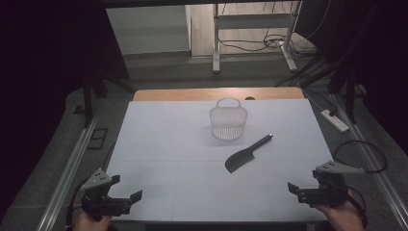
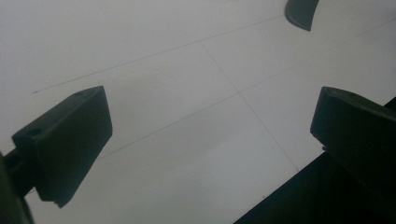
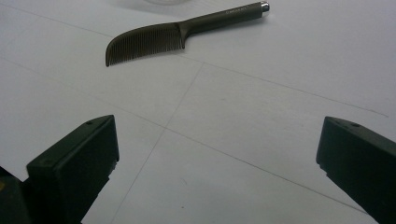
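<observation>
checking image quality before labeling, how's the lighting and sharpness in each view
High view: dim, surroundings nearly black, the white table evenly lit, basket and comb readable. Left gripper view: soft, comb tip cut by the top edge. Right gripper view: comb teeth crisp, near jaws dark and slightly blurred.

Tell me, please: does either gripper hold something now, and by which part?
Nothing is held. The left gripper and the right gripper are both open, and the comb lies untouched beside the basket.
</observation>
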Action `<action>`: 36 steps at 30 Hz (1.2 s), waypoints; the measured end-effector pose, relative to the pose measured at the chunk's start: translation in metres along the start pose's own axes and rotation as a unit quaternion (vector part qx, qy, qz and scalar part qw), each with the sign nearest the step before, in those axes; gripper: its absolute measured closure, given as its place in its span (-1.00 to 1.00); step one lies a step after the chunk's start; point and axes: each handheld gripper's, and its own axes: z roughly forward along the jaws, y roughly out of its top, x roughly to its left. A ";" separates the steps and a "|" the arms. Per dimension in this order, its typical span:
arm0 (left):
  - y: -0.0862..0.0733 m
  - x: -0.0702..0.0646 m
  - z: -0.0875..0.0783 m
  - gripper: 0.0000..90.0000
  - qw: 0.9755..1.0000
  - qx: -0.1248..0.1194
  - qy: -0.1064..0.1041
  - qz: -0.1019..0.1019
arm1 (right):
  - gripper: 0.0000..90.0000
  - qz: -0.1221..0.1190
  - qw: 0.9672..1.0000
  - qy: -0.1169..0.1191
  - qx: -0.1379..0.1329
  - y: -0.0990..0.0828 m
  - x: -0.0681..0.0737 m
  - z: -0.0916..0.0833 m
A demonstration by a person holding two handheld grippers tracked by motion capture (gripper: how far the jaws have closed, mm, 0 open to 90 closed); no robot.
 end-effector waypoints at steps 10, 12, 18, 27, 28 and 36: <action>0.000 0.000 0.001 -1.00 1.000 0.007 -0.001 0.003 | -1.00 0.000 1.000 0.001 0.003 0.000 0.001 0.001; 0.000 0.000 0.001 -1.00 1.000 0.008 -0.002 0.001 | -1.00 -0.002 1.000 0.002 0.004 0.001 0.001 0.001; 0.001 0.001 0.002 -1.00 1.000 0.011 -0.002 -0.002 | -1.00 -0.001 1.000 0.002 0.004 0.001 0.000 0.001; 0.001 0.002 0.002 -1.00 1.000 0.009 -0.005 -0.006 | -1.00 -0.007 1.000 0.007 0.003 0.001 0.002 0.001; 0.001 0.002 0.002 -1.00 1.000 0.010 -0.005 -0.005 | -1.00 -0.009 1.000 0.008 0.003 0.001 0.002 0.001; 0.001 0.002 0.002 -1.00 1.000 0.010 -0.006 -0.007 | -1.00 -0.029 0.999 0.018 0.014 0.003 0.005 0.004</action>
